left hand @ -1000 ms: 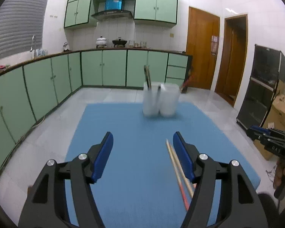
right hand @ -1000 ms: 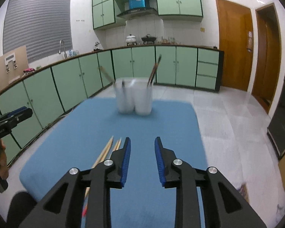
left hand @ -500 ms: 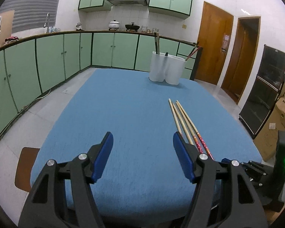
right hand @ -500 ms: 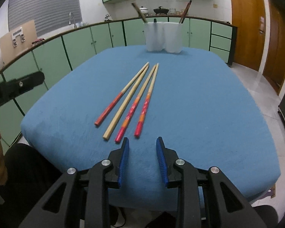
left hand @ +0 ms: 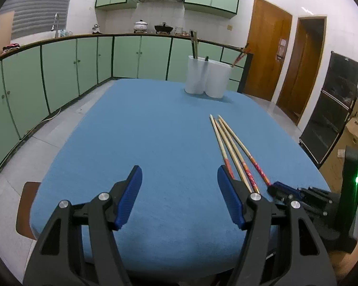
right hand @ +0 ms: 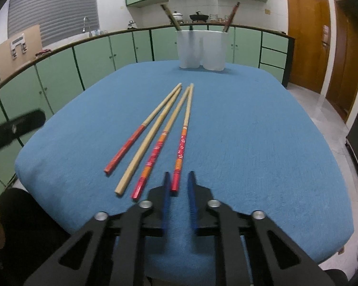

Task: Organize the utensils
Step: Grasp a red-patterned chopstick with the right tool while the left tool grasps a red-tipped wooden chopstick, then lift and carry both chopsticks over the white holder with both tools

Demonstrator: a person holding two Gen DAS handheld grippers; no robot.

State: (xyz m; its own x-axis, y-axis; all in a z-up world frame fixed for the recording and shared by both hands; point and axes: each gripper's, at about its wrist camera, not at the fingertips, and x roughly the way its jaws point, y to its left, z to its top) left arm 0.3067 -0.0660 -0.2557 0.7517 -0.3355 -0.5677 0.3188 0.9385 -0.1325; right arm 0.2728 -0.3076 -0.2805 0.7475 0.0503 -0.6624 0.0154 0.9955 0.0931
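left wrist: left gripper wide, holding nothing; 4 chopsticks flat on blue table, right of it, tips toward white holder | right wrist: right gripper narrow but unclosed, straddling rightmost chopstick red butt; likely light, stiff, thin, slippery; pinch painted end; long axis toward holder

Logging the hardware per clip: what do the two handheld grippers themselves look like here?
Both match: the left gripper and right gripper have matte black frames with triangular cut-outs, silver round bolts at the pivots, and flat blue ribbed pads lining the jaws. No cables, markings or sleeves are visible.
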